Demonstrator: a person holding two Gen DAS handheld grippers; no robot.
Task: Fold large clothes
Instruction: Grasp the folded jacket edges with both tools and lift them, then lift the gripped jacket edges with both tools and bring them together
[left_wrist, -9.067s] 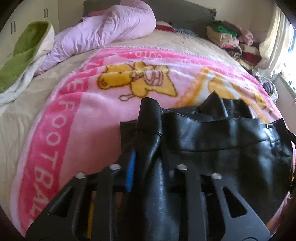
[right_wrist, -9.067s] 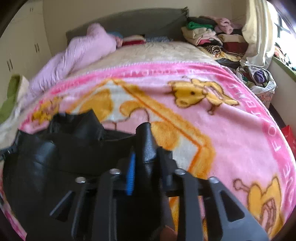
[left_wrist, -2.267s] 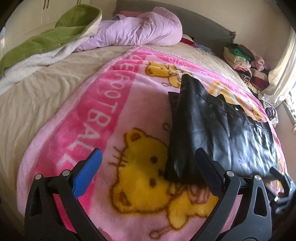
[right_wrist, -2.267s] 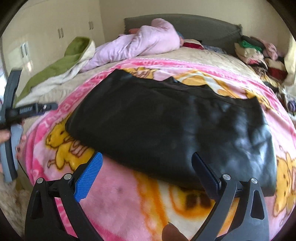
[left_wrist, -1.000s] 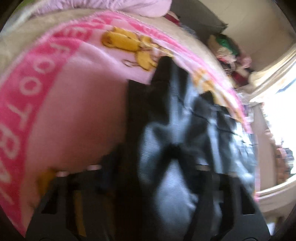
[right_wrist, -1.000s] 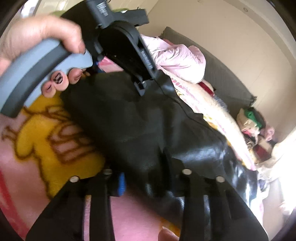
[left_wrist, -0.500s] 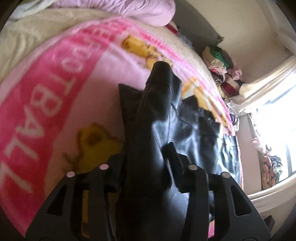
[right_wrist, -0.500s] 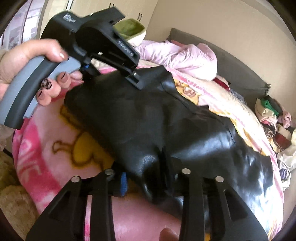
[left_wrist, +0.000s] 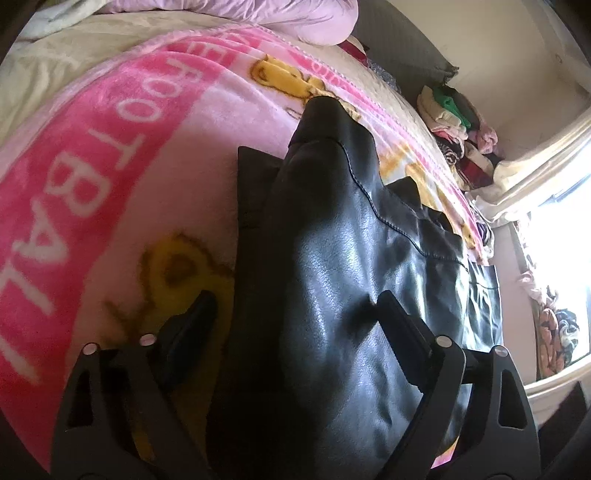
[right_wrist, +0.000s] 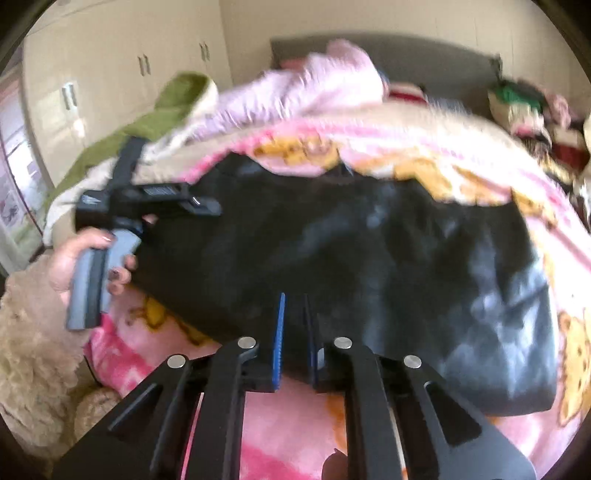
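Pink cartoon blanket (left_wrist: 122, 177) on the bed, lilac quilt (right_wrist: 295, 96), green blanket (right_wrist: 155, 114), clothes pile (left_wrist: 454, 118)

A large black, glossy leather-like garment (right_wrist: 369, 258) lies folded into a broad slab across the frame's middle, one end bunched.

A bed (right_wrist: 436, 133) with a grey upholstered headboard (right_wrist: 413, 48) fills most of the room, spread with a beige cover (left_wrist: 70, 70) and a pink cartoon-bear blanket (left_wrist: 122, 122), with a lilac quilt (right_wrist: 295, 96) and a green-and-cream blanket (right_wrist: 162, 110) bunched near its head. Cream wardrobe doors (right_wrist: 122, 74) line one wall, and a stack of folded clothes (left_wrist: 458, 122) sits in the far corner against plain pale walls. Strong daylight pours through a window (left_wrist: 557, 258) hung with a cream curtain (left_wrist: 535, 162)
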